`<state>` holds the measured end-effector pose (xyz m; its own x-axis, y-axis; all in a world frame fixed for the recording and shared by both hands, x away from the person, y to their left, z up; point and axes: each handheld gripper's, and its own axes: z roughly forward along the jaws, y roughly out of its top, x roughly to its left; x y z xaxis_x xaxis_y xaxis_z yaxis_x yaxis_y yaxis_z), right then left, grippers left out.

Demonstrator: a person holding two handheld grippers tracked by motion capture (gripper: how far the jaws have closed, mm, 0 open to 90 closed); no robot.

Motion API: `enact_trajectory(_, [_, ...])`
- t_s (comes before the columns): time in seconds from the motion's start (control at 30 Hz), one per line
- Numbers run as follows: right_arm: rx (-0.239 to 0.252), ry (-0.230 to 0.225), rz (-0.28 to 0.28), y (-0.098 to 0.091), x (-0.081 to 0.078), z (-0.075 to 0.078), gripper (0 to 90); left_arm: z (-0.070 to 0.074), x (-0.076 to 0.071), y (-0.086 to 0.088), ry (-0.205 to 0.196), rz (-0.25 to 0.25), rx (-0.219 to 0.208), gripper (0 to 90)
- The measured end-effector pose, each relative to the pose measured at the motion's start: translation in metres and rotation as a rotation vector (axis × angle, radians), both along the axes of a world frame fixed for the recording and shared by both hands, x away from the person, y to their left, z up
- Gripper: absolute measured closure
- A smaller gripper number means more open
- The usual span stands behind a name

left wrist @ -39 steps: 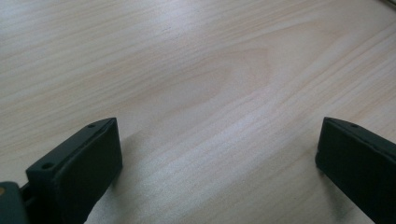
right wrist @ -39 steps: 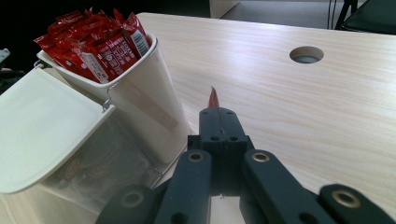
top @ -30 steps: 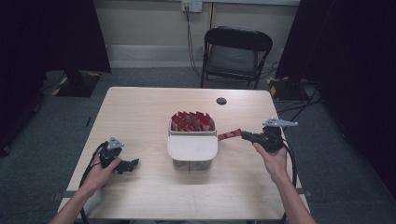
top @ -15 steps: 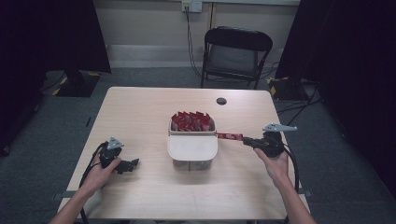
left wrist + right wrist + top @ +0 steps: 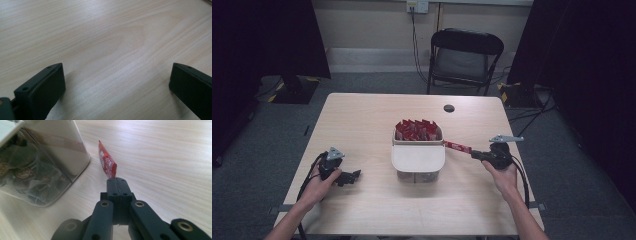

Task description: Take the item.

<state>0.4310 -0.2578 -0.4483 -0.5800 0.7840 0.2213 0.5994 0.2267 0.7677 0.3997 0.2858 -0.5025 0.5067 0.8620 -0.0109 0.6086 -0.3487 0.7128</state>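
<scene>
right hand-held gripper pinches a red packet beside the container's edge.

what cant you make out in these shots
- Print on the red packet: blurred in the right gripper view, too small in the high view.
- Packet's gripped end: hidden between the right gripper jaws.
- Container front contents: covered by its white lid in the high view.

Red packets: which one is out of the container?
The red packet clamped in the right gripper, beside the container; the other packets stand inside its back compartment.
</scene>
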Motion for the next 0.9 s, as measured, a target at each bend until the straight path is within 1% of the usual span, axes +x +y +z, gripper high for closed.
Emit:
enact_trajectory(0.1, [0.003,0.003,-0.005,-0.001,0.002,-0.002,90.0,0.000,0.000,0.000,0.000,0.000,0.000,0.0])
enact_trajectory(0.2, [-0.017,0.017,-0.005,-0.001,0.003,-0.007,90.0,0.000,0.000,0.000,0.000,0.000,0.000,0.0])
enact_trajectory(0.33, [-0.026,0.024,-0.005,0.001,0.005,-0.010,90.0,0.000,0.000,0.000,0.000,0.000,0.000,0.0])
enact_trajectory(0.37, [-0.025,0.026,-0.005,0.002,0.005,-0.010,90.0,0.000,0.000,0.000,0.000,0.000,0.000,0.0])
enact_trajectory(0.5, [-0.049,0.035,0.007,0.007,0.006,-0.014,90.0,0.000,0.000,0.000,0.000,0.000,0.000,0.0])
enact_trajectory(0.57, [-0.050,0.036,0.006,0.008,0.006,-0.015,90.0,0.000,0.000,0.000,0.000,0.000,0.000,0.0])
enact_trajectory(0.7, [-0.045,0.051,0.005,0.009,0.008,-0.018,90.0,0.000,0.000,0.000,0.000,0.000,0.000,0.0])
enact_trajectory(0.73, [-0.044,0.057,0.005,0.009,0.008,-0.018,88.4,0.000,0.000,0.000,0.000,0.000,0.000,0.0])
enact_trajectory(0.8, [-0.034,0.067,-0.007,0.010,0.009,-0.020,80.4,0.000,0.000,0.000,0.000,0.000,0.000,0.0])
enact_trajectory(0.83, [-0.034,0.067,-0.007,0.010,0.009,-0.020,80.4,0.000,0.000,0.000,0.000,0.000,0.000,0.0])
enact_trajectory(0.9, [-0.036,0.063,-0.018,0.009,0.009,-0.019,75.2,0.000,0.000,0.000,0.000,0.000,0.000,0.0])
